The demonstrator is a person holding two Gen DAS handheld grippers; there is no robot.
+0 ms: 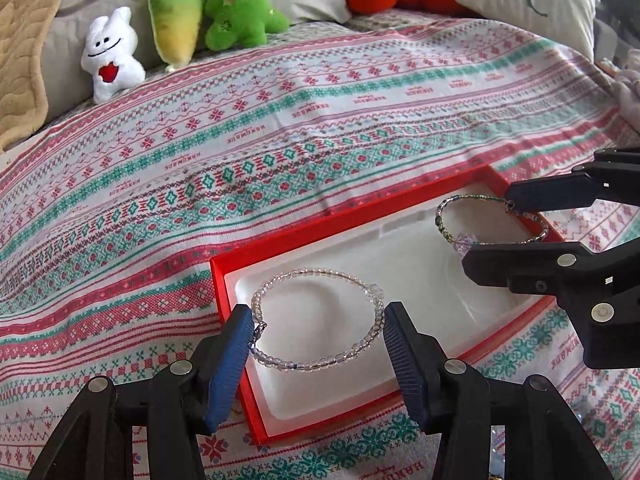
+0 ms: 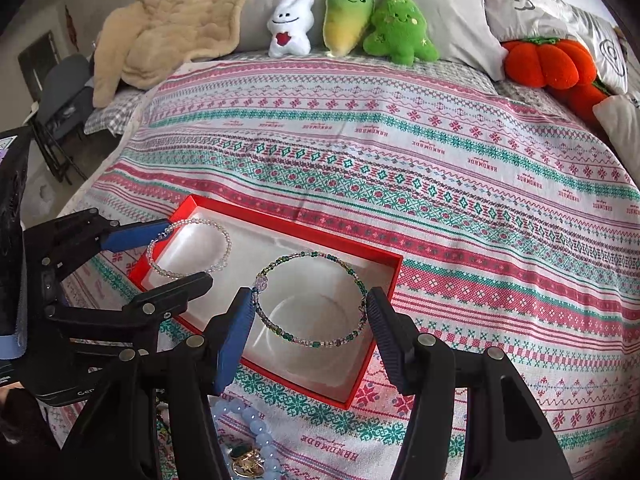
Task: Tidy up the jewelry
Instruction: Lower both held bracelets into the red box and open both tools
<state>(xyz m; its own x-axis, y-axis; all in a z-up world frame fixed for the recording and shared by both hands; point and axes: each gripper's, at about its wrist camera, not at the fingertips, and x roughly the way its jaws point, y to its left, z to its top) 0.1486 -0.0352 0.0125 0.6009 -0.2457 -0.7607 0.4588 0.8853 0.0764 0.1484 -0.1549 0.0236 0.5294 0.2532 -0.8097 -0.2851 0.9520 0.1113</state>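
Left hand-held gripper [image 1: 319,322] clamping clear beaded bracelet [image 1: 316,316], right hand-held gripper [image 2: 310,314] clamping green beaded bracelet [image 2: 312,300], red tray [image 2: 372,364]

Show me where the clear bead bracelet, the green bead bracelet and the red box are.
clear bead bracelet [image 1: 320,362], left wrist view, on its near strand of beads.
green bead bracelet [image 2: 320,343], right wrist view, on its near strand of beads.
red box [image 1: 280,242], left wrist view, on its far red wall.

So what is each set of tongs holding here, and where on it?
Left tongs: clear beaded bracelet, pinched across its width at opposite sides. Right tongs: green beaded bracelet, gripped likewise. Both are over the red box.
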